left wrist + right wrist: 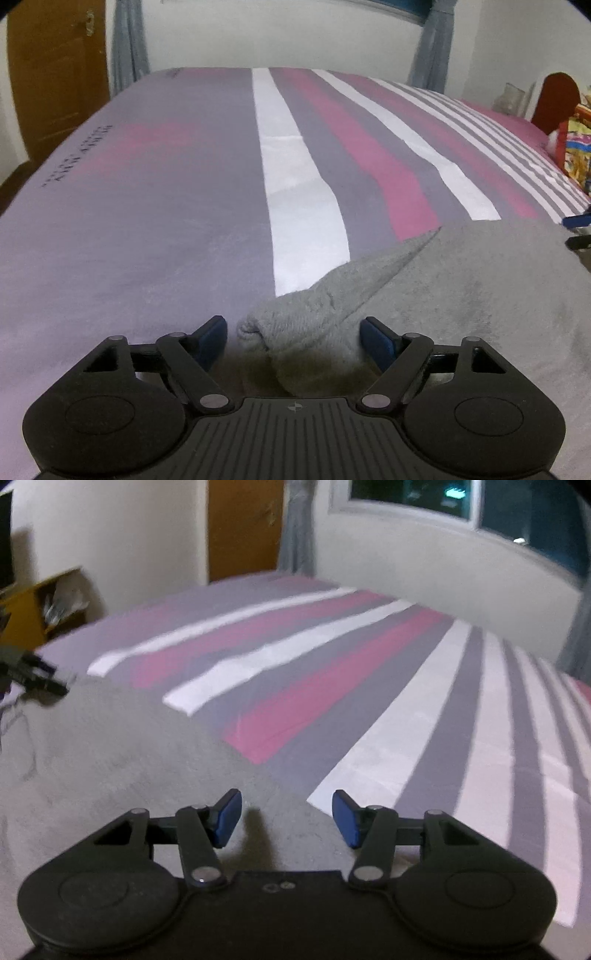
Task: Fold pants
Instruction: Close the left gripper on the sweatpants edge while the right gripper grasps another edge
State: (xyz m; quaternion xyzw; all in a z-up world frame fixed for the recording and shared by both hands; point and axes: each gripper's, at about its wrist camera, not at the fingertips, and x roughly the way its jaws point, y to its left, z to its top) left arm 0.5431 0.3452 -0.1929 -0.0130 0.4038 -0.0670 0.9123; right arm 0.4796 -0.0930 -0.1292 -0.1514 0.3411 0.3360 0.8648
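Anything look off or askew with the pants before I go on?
One thing: in the left wrist view, the edge of the grey pants is bunched into a rumpled fold between the pads of the left tool, not lying flat on the striped bedsheet.

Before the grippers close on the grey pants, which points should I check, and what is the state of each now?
1. Pants lie on the bed: ok.
2. Bunched corner sits between the left gripper fingers: ok.
3. Left pads press the cloth: not ok, a gap shows.
4. Pants edge lies between the right gripper fingers: ok.
5. Right pads press the cloth: not ok.
6. Pants lie flat: cannot tell.
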